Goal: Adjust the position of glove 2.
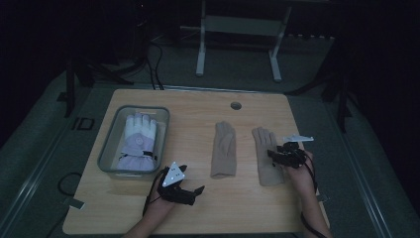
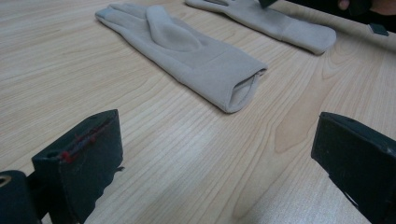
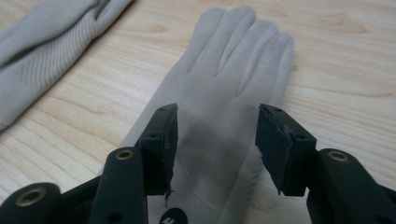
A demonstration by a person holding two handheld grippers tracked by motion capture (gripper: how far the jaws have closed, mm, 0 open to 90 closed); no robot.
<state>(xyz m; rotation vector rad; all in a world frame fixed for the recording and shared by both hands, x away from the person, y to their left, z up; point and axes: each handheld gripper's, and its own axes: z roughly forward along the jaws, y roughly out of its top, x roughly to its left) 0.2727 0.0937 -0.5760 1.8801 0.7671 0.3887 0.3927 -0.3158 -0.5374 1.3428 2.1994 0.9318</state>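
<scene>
Two beige gloves lie flat, palm down, on the wooden table [image 1: 198, 106]. The left beige glove [image 1: 223, 148] [image 2: 187, 51] [image 3: 42, 46] lies ahead of my left gripper [image 1: 194, 181] [image 2: 219, 140], cuff toward it. That gripper's jaws stand wide open over bare wood, a short way from the cuff. My right gripper [image 1: 276, 155] [image 3: 217, 126] hovers over the right beige glove [image 1: 265, 158] [image 3: 233, 79] [image 2: 271, 21]. Its jaws are partly open, and the palm of the glove lies under them. The pads press on nothing.
A grey bin [image 1: 111, 144] at the table's left holds a white and lavender padded glove [image 1: 136, 144]. A small white tag [image 1: 298, 138] lies beside the right glove. A round cable hole [image 1: 236, 105] sits near the far edge. Bare wood shows along the front edge.
</scene>
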